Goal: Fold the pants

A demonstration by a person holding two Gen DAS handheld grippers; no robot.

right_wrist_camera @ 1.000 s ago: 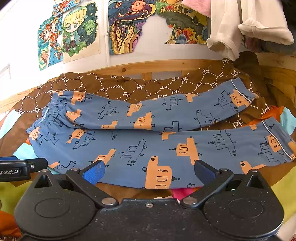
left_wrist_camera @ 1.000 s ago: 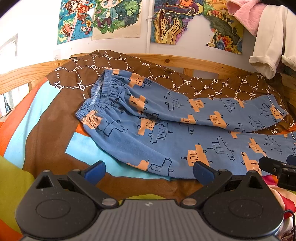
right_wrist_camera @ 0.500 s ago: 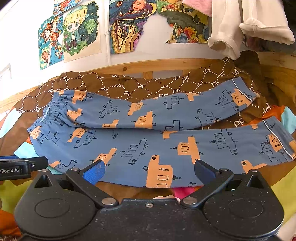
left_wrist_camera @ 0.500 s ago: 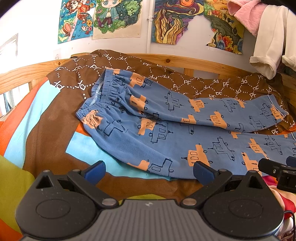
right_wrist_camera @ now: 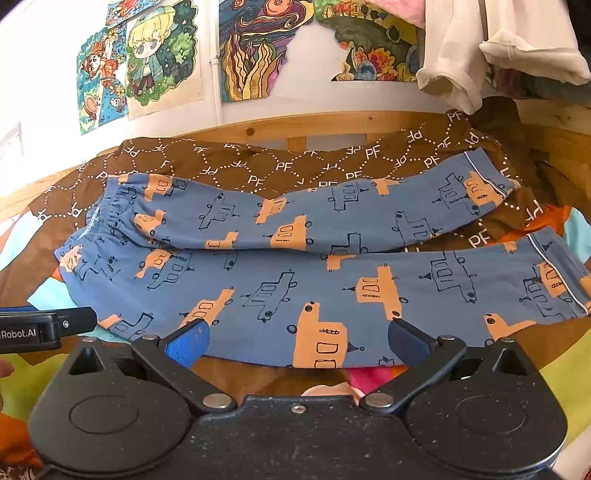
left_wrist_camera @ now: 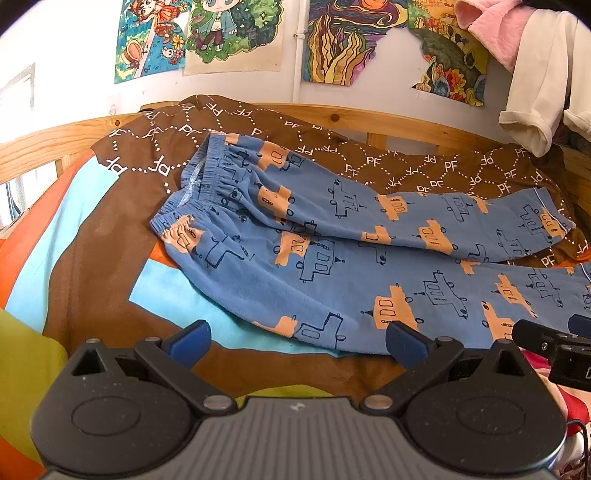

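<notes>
Pants lie spread across the bed, legs apart, near its front edge, so the left gripper and right gripper, both gaping and empty, should pinch the near leg's hem and waistband evenly before folding.

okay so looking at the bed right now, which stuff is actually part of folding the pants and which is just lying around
Part of the job:
- blue pants, spread flat, unfolded
- left gripper, open
- right gripper, open

Just lying about:
- brown blanket under the pants
- drawings on the wall
- white garment hanging at upper right
- pink garment
</notes>
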